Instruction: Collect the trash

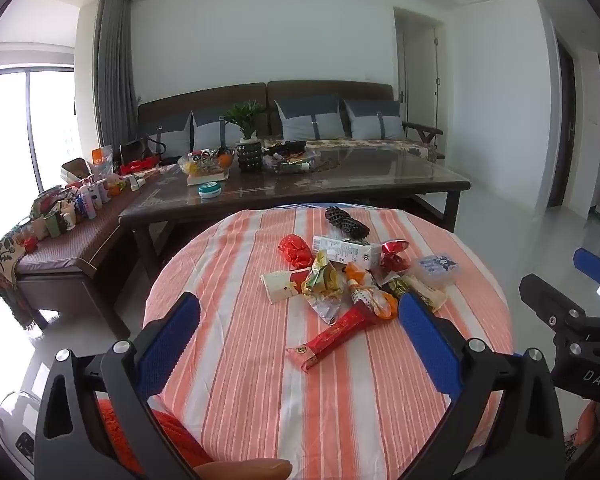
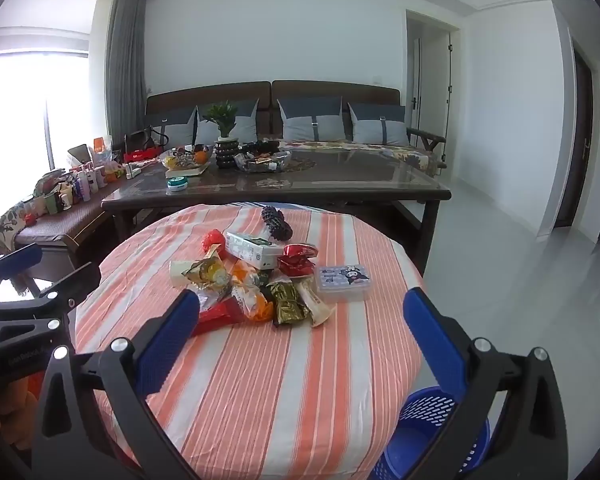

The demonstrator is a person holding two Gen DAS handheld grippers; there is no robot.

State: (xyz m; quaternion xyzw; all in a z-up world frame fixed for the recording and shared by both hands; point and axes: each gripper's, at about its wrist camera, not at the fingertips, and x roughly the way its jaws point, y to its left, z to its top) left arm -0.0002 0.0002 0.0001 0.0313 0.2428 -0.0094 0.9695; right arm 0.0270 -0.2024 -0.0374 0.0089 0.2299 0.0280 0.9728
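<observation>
A living room with a dark sofa (image 1: 268, 120) and a long glass coffee table (image 1: 340, 184) fills the top half of both pictures. In the middle sits a round table with an orange and white striped cloth (image 1: 260, 380).

The trash is one messy pile (image 1: 348, 276) in the middle of that cloth: shiny wrappers, a white carton (image 1: 346, 250) and a long red wrapper (image 1: 332, 336) lying nearest.

The left gripper (image 1: 300, 332) is wide open and holds nothing. The right gripper (image 2: 302, 328) is wide open too, and empty.

A blue basket (image 2: 424, 436) stands on the floor at the lower right of the right wrist picture.

The wrappers are thin and slippery, so the tongs may pinch the cloth and drag it. The pile overlaps, so lifting one piece may knock others off the edge. A small clear box with a cartoon on it (image 2: 342, 280) may not be trash, and could get grabbed by mistake.
</observation>
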